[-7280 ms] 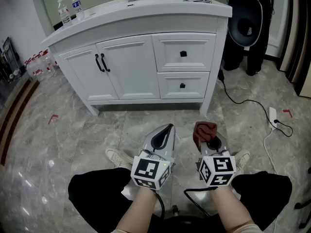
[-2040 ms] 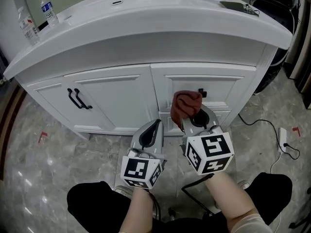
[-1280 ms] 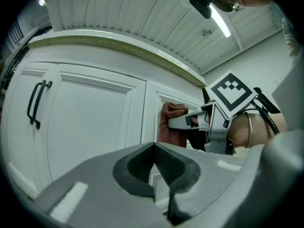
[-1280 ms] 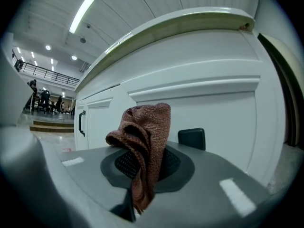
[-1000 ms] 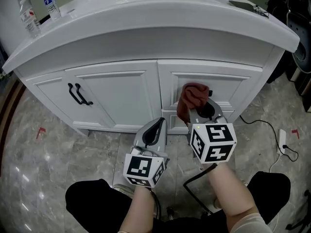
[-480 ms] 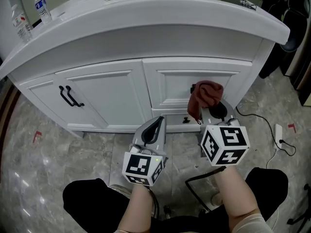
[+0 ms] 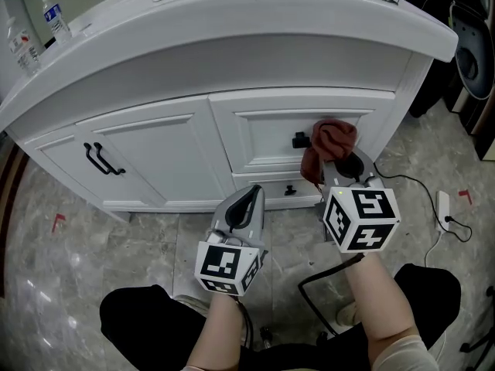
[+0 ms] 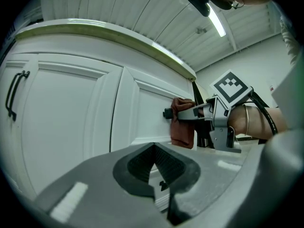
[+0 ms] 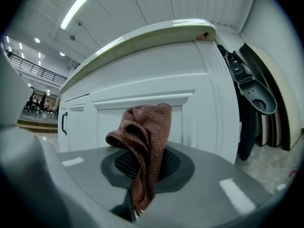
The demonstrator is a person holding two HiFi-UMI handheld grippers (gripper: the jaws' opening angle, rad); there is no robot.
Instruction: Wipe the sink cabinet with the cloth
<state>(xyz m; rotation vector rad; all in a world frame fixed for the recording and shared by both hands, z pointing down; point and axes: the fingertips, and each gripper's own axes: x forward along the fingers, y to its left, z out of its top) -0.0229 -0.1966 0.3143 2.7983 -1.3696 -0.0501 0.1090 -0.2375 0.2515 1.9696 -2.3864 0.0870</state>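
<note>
Grey marble floor (image 7: 85, 238) underfoot; white sink cabinet (image 7: 155, 157) ahead. Right gripper (image 7: 338, 161) clenched on a reddish-brown cloth (image 7: 331, 139), bunched at the upper drawer front just beside its black knob (image 7: 299, 140). Left gripper (image 7: 249, 197) lower, jaws together, empty.

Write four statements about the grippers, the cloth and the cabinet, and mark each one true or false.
1. The right gripper is shut on the cloth. True.
2. The left gripper holds a second cloth. False: its jaws are together with nothing between them.
3. The cloth is blue. False: it is reddish brown.
4. The sink cabinet is white, with black door handles. True.
</note>
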